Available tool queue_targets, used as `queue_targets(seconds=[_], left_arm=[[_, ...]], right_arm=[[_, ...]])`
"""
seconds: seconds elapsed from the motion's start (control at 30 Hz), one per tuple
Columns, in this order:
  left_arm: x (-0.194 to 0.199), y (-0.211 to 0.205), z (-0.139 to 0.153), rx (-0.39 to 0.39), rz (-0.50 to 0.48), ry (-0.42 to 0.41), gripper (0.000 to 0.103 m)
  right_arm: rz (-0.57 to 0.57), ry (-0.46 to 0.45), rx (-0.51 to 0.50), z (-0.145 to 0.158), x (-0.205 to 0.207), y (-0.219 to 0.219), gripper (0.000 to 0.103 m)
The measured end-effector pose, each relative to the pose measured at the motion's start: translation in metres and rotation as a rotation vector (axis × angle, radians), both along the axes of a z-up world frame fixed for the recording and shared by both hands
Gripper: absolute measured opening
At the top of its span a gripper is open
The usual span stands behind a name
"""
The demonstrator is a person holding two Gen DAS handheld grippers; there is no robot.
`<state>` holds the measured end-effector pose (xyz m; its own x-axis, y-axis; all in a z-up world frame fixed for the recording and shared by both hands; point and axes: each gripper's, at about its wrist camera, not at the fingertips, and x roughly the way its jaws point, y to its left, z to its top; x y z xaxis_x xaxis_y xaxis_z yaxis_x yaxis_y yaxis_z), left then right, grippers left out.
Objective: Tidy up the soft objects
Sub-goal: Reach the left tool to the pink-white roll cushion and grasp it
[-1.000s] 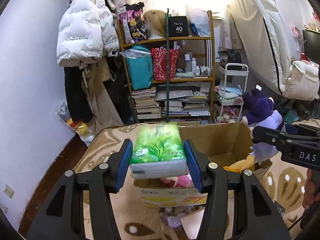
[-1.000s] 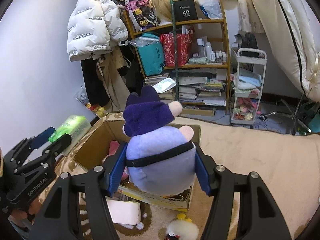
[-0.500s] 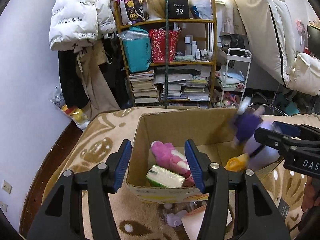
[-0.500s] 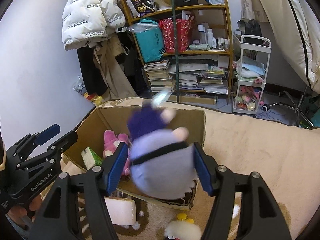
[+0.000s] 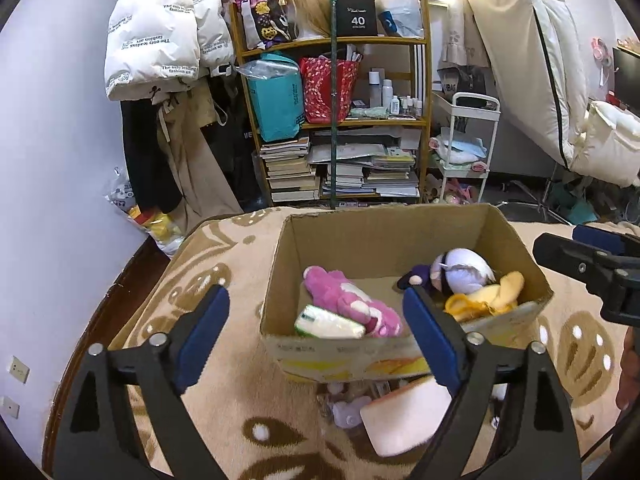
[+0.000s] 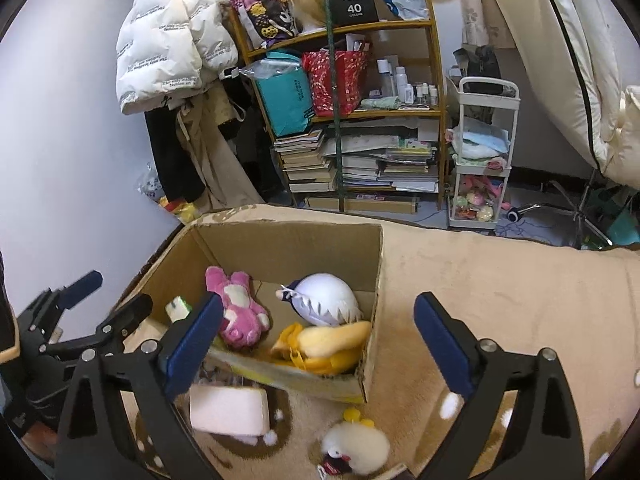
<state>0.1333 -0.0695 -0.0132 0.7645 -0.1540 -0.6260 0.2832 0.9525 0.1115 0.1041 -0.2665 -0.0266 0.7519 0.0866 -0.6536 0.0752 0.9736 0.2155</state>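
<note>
1. cardboard box [image 5: 404, 232] standing open-topped on a beige patterned carpet [image 5: 224, 264]; taken here as the landmark.
2. inside the box: pink plush [image 5: 352, 300] lying near the left half, tissue pack [image 5: 328, 323] with a green end against the near wall just beside the pink plush, touching it.
3. also inside the box, toward the right side: purple-and-white plush [image 5: 460, 270] lying tipped over, resting on a yellow plush [image 5: 480, 300] by the near right corner.
4. left gripper [image 5: 316, 340] hovering over the near left edge of the box, jaws opening and spread wide, nothing pressed between the blue pads; box contents seen through the gap.
5. right gripper [image 6: 318, 344] hovering over the near right corner of the box, jaws opening and spread wide, gripping nothing; yellow plush [image 6: 328, 344] and purple-and-white plush [image 6: 326, 298] lying below in the box, apart from the pads.
6. outside the box, just in front of its near wall: pale pink pad [image 6: 228, 408] flat on the carpet, and a small white plush [image 6: 356, 448] with a yellow tuft further right.
7. behind the box, well apart: wooden shelf [image 5: 340, 120] crammed with books and bags, white puffer jacket [image 5: 160, 36] hanging to its left.
</note>
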Motion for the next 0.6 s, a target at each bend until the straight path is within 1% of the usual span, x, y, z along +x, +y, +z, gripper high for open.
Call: queue_targets(seconds=[0.1,0.17,0.47,0.6], left_arm=[[-0.009,0.0,0.001,0.023,-0.001,0.014,0.09],[-0.015,0.002,0.001,0.023,-0.002,0.024,0.095],[-0.044,0.01,-0.001,0.025,-0.001,0.103,0.095],[-0.055,0.01,0.001,0.045,-0.009,0.104,0.095]], right_arm=[[0.002,0.013,0.003,0.002,-0.011,-0.001,0.101],[-0.003,0.019,0.007,0.003,-0.018,0.0,0.101],[-0.039,0.076,0.028,0.002,-0.038,-0.004,0.101],[-0.052,0.108,0.035,0.0,-0.044,-0.006,0.101]])
